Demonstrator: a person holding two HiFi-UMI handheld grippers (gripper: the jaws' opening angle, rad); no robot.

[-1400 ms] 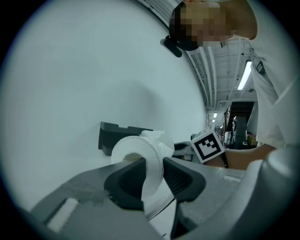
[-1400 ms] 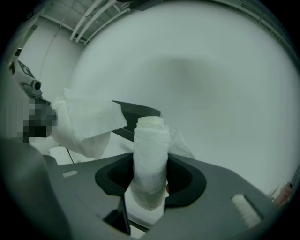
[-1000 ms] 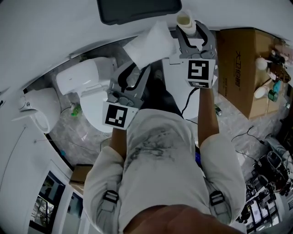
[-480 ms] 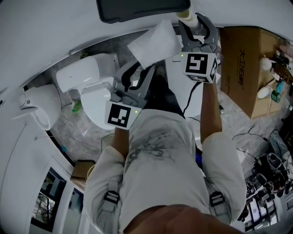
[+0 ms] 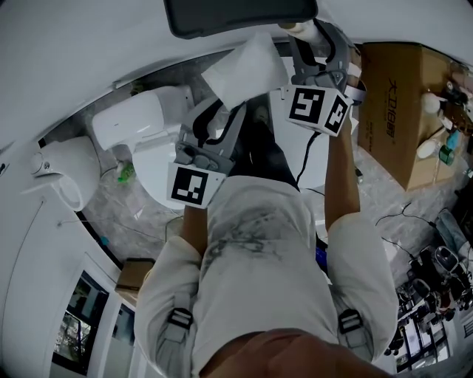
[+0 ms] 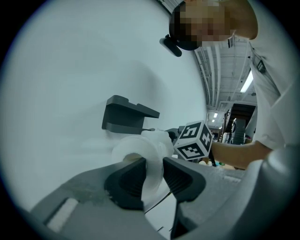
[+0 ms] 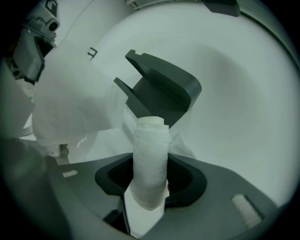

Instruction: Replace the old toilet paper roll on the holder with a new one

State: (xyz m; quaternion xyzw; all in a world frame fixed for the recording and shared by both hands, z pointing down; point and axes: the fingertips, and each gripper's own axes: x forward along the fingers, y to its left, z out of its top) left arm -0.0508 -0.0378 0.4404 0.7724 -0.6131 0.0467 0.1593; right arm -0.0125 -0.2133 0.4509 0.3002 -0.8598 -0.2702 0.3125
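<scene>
My left gripper (image 5: 222, 112) (image 6: 153, 176) is shut on the wall of a full white toilet paper roll (image 5: 247, 68) (image 6: 140, 152), held up left of the dark grey wall holder (image 5: 236, 15) (image 6: 126, 115). My right gripper (image 5: 316, 43) (image 7: 150, 180) is shut on a thin, nearly used-up roll (image 5: 295, 28) (image 7: 150, 157) with loose paper wrapped round its core. That roll stands upright between the jaws, its top just under the holder (image 7: 161, 91). The full roll (image 7: 70, 103) fills the left of the right gripper view.
A white toilet (image 5: 140, 125) stands below the holder at the left. A cardboard box (image 5: 399, 96) sits on the floor at the right, with cables and small clutter (image 5: 436, 273) beyond it. A white round bin (image 5: 63, 173) is at far left.
My right gripper has rolled about its own line and moved up toward the holder with the thin roll. The left gripper and the full roll have barely moved.
</scene>
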